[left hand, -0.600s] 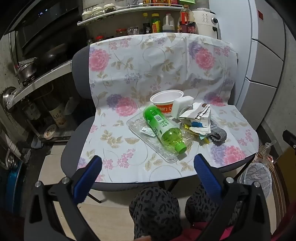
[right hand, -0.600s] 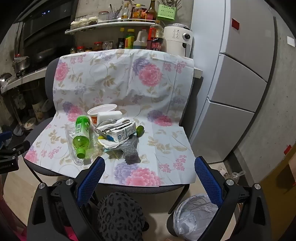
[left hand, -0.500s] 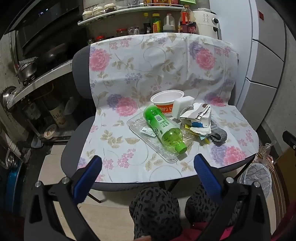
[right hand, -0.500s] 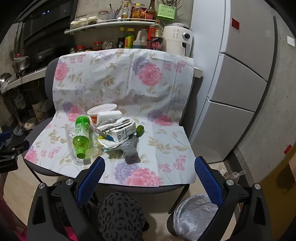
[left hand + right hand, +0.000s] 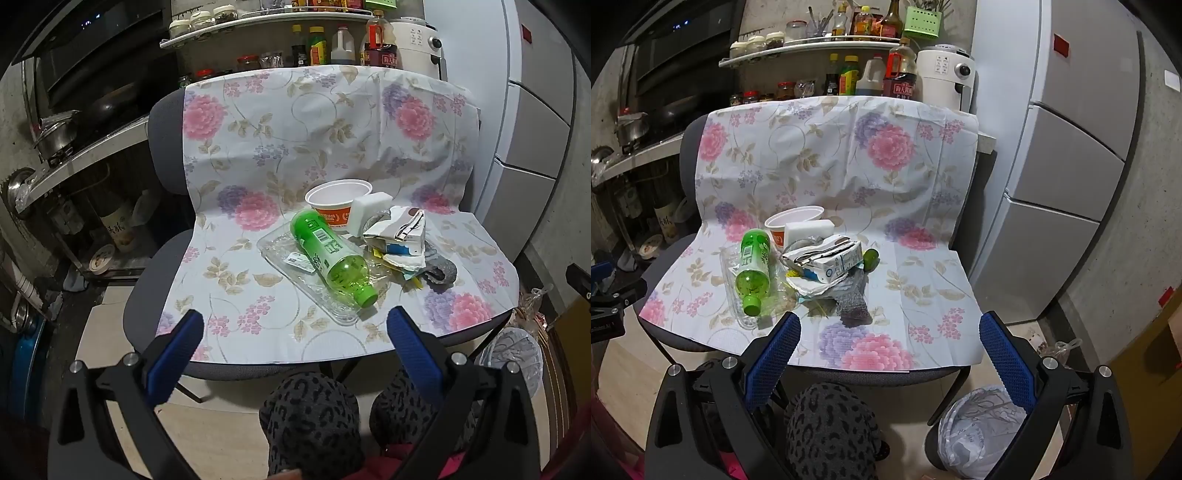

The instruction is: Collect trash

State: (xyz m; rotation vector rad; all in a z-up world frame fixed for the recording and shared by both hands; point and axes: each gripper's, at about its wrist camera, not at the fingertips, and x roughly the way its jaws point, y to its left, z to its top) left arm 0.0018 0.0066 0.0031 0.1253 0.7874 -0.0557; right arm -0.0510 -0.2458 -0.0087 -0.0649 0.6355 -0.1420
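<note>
A heap of trash lies on a chair seat covered with a flowered cloth (image 5: 258, 306). A green plastic bottle (image 5: 330, 254) lies on a clear plastic tray (image 5: 280, 251). Behind it are a paper cup (image 5: 338, 201) and a white foam block (image 5: 369, 210). To the right lie a crushed milk carton (image 5: 399, 229) and a grey rag (image 5: 439, 267). In the right wrist view I see the bottle (image 5: 753, 264), carton (image 5: 831, 260), rag (image 5: 851, 302) and a lime (image 5: 870, 258). My left gripper (image 5: 295, 332) and right gripper (image 5: 888, 338) are open and empty, short of the chair's front edge.
A bin with a white liner (image 5: 979, 424) stands on the floor at the chair's front right; it also shows in the left wrist view (image 5: 513, 354). A fridge (image 5: 1071, 147) is on the right. A counter with bottles (image 5: 871, 77) is behind. My leopard-print knees (image 5: 314, 417) are below the grippers.
</note>
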